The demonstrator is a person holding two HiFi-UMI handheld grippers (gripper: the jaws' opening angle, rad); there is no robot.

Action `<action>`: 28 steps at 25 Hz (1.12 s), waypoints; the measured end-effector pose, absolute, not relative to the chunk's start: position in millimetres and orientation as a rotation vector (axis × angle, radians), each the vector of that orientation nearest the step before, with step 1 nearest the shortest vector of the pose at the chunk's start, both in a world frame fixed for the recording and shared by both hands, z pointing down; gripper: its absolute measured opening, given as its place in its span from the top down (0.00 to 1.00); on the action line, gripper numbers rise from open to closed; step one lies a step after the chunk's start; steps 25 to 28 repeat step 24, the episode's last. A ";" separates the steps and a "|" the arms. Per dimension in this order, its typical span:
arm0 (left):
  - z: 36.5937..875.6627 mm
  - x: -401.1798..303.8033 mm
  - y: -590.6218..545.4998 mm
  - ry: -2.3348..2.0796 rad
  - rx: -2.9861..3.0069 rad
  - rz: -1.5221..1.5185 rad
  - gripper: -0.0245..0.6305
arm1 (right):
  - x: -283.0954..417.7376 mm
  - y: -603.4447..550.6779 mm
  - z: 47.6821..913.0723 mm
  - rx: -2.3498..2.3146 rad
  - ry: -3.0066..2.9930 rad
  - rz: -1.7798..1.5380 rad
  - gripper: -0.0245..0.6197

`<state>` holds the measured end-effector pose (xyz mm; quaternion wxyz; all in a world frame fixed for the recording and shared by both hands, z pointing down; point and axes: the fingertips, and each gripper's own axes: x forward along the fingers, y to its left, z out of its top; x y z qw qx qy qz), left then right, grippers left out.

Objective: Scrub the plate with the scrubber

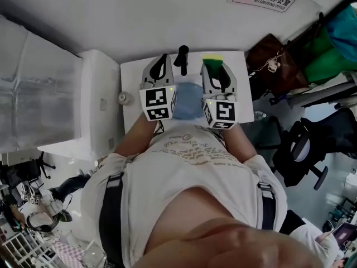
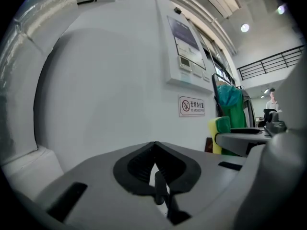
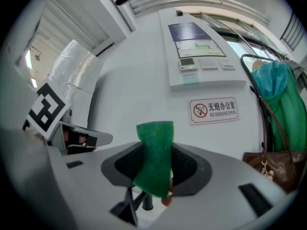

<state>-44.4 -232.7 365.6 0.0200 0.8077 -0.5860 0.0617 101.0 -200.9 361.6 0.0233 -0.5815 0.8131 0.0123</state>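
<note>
Progress: standing at the very start, judging by how things lie. Holding the scrubber (image 3: 154, 152) pinched upright in the right gripper (image 3: 156, 176), pads pressing on it, green face forward and a strip of yellow sponge showing along one edge. Carrying the left gripper (image 2: 154, 152) with jaws pressed together on nothing.

Leaving the plate (image 1: 188, 102) flat on the white table (image 1: 133, 74), blue, close to the person's body, lying between the two marker cubes and partly hidden by them. Not touching it with the scrubber: pointing both grippers out over the far side of the table toward the wall, so that neither gripper view is taking in the plate at all. Finding no suds or wet streaks on the plate, though viewing it too small to be sure.

Remaining, by this reading: bringing the scrubber down onto the plate, probably steadying the rim with the empty gripper, then rubbing across the surface.

Noting a black upright post (image 1: 182, 59) at the far side of the table between the two grippers, near enough to risk a knock on the way down. Noting also a small round pot (image 1: 124, 98) at the table's left edge. Counting, off the table and out of the way, a brown bag (image 3: 271, 169), a green garment (image 3: 278, 104), a no-smoking sign (image 3: 213, 110) and an office chair (image 1: 304, 149).
</note>
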 end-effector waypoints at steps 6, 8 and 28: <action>355.9 -36.1 -229.6 -1.806 2.530 0.193 0.93 | 104.8 -203.8 363.7 -1.806 2.516 -0.016 0.70; 353.5 -32.3 -227.0 -1.800 2.547 0.208 0.93 | 103.6 -203.2 365.4 -1.800 2.521 -0.032 0.70; 358.4 -25.7 -230.5 -1.769 2.596 0.257 0.93 | 98.4 -207.9 373.4 -1.782 2.519 -0.083 0.69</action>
